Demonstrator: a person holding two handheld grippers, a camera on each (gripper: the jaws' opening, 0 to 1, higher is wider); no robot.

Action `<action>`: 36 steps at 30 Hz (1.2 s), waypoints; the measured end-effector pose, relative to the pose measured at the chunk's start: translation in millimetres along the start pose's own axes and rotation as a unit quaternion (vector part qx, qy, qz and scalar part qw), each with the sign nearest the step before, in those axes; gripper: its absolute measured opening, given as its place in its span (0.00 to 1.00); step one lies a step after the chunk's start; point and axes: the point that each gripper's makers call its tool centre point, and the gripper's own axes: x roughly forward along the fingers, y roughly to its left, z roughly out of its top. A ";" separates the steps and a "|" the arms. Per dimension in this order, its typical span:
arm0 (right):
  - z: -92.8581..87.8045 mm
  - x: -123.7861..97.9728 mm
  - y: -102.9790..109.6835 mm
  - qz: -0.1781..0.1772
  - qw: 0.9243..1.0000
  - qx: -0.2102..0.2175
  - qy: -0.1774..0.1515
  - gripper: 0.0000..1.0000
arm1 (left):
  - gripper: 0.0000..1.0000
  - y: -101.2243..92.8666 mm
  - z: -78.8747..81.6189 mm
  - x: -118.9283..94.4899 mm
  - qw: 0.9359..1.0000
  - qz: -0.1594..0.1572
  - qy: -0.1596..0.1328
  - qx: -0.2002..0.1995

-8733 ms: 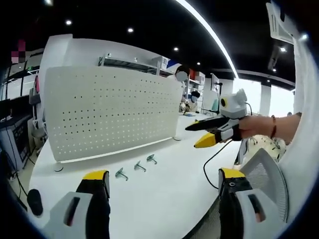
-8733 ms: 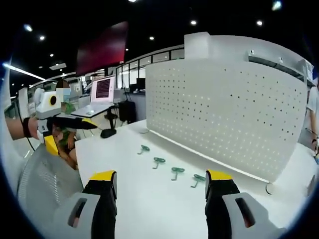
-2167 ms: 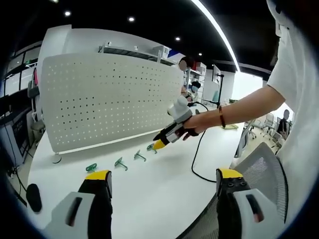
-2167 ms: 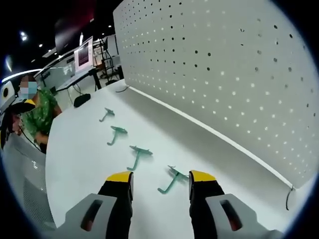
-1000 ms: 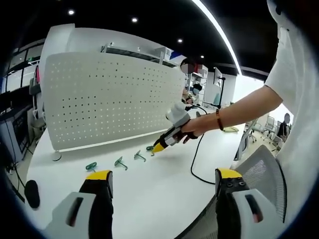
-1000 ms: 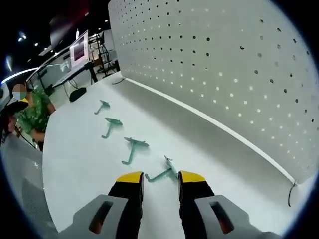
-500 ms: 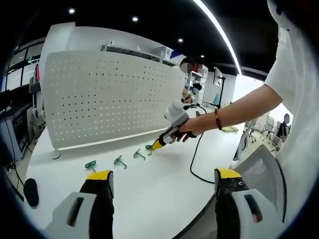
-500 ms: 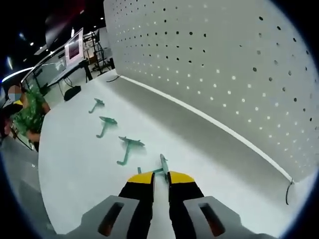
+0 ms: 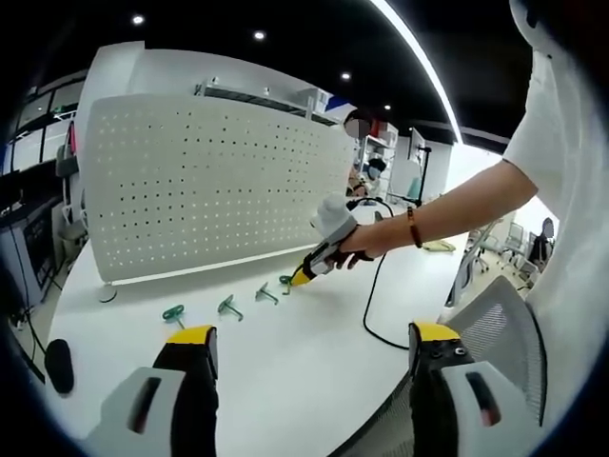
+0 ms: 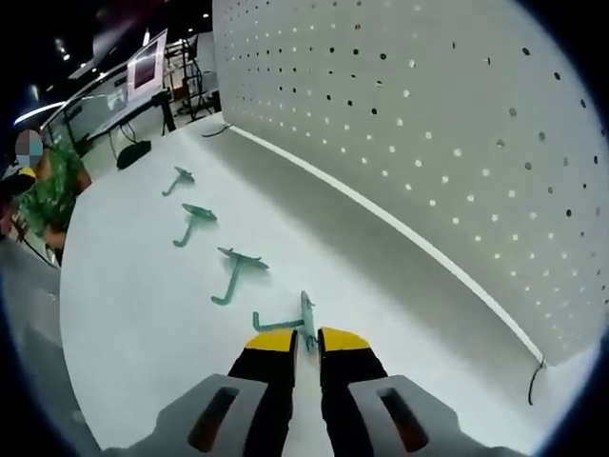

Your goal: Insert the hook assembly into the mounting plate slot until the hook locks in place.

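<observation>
The white perforated mounting plate [image 9: 209, 181] stands upright along the back of the white table [image 9: 285, 371]. In the right gripper view it is the wall [image 10: 428, 124] on the right. My right gripper [image 10: 306, 341] is shut on the nearest green hook [image 10: 301, 318], low over the table in front of the plate. From the left gripper view, the right gripper [image 9: 301, 277] is in a person's hand at the row's right end. Three more green hooks [image 10: 238, 271] [image 10: 195, 221] [image 10: 177, 177] lie in a line. My left gripper [image 9: 309, 345] is open and holds nothing, well back from the hooks.
A black cable [image 9: 373, 319] trails from the right gripper across the table. A thin loop of wire [image 10: 533, 381] sits by the plate's foot. A black mouse [image 9: 57, 366] lies at the table's left edge. A mesh chair back [image 9: 500, 328] stands at the right.
The right gripper's jaws have come together on the nearest hook, which now stands tilted up between the tips. The left gripper has stayed open and almost still.
</observation>
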 end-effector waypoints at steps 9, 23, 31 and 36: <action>-5.0 1.9 0.0 -0.003 1.000 -0.011 0.009 0.07 | 0.84 0.9 0.8 -0.3 1.000 0.001 -0.001 0.001; -4.3 3.2 2.4 -0.001 1.000 -0.025 0.008 0.02 | 0.84 1.8 0.1 -1.6 1.000 0.004 0.000 0.000; 7.6 -7.6 1.8 -0.010 1.000 -0.013 -0.021 0.02 | 0.83 -0.8 0.9 0.5 1.000 0.000 -0.001 0.001; 12.4 -13.1 0.8 -0.014 0.999 -0.004 -0.035 0.01 | 0.83 -1.6 2.4 1.1 1.000 -0.003 -0.002 0.005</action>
